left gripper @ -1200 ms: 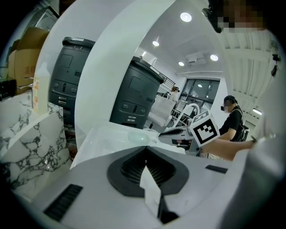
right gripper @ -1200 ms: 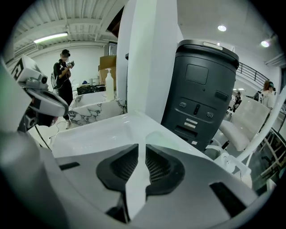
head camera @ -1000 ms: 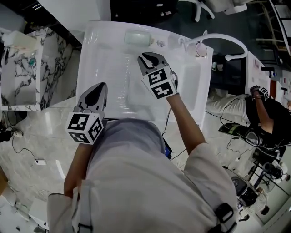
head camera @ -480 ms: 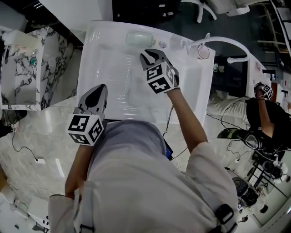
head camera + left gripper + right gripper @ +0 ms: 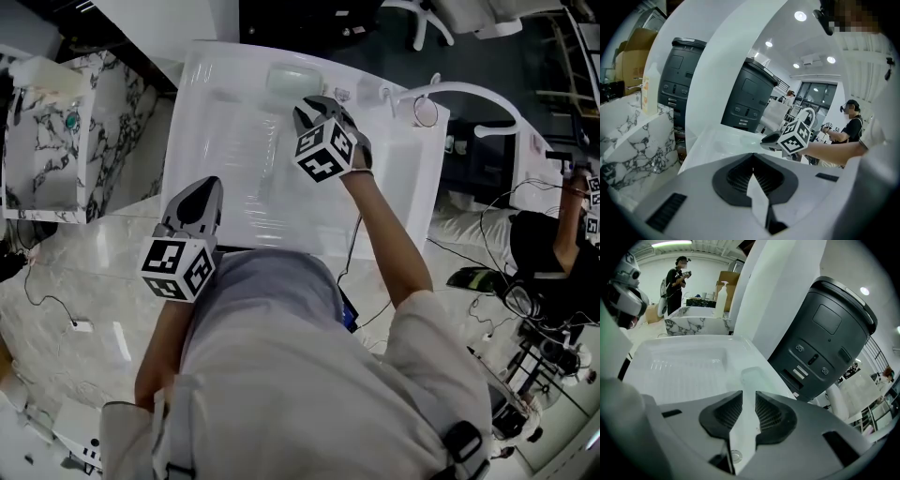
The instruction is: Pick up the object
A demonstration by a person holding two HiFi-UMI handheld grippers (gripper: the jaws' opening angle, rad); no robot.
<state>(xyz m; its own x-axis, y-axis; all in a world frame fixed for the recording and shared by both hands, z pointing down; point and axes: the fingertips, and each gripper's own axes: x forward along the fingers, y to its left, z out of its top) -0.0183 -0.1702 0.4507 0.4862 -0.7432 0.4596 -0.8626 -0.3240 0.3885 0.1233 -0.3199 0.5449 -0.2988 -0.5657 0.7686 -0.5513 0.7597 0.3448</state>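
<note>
A pale green, translucent rounded bar [image 5: 294, 77] lies on the far rim of a white basin [image 5: 225, 131]. My right gripper [image 5: 316, 110] hovers just short of the bar, its jaws open by a narrow gap with nothing between them. In the right gripper view the bar [image 5: 757, 377] sits straight ahead of the right gripper [image 5: 749, 398], beyond the gap. My left gripper [image 5: 199, 194] hangs at the basin's near edge, shut and empty. In the left gripper view the left gripper [image 5: 753, 157] points over the basin [image 5: 722, 140] towards the right gripper [image 5: 780, 138].
A white curved tap arm [image 5: 455, 89] stands at the basin's right. A marble-patterned block [image 5: 56, 141] carrying a pump bottle [image 5: 721, 298] is on the left. A dark grey machine [image 5: 825, 343] rises behind the basin. People [image 5: 553, 234] stand at the far right.
My right gripper has moved forward across the basin, closer to the pale bar. The left gripper has stayed where it was.
</note>
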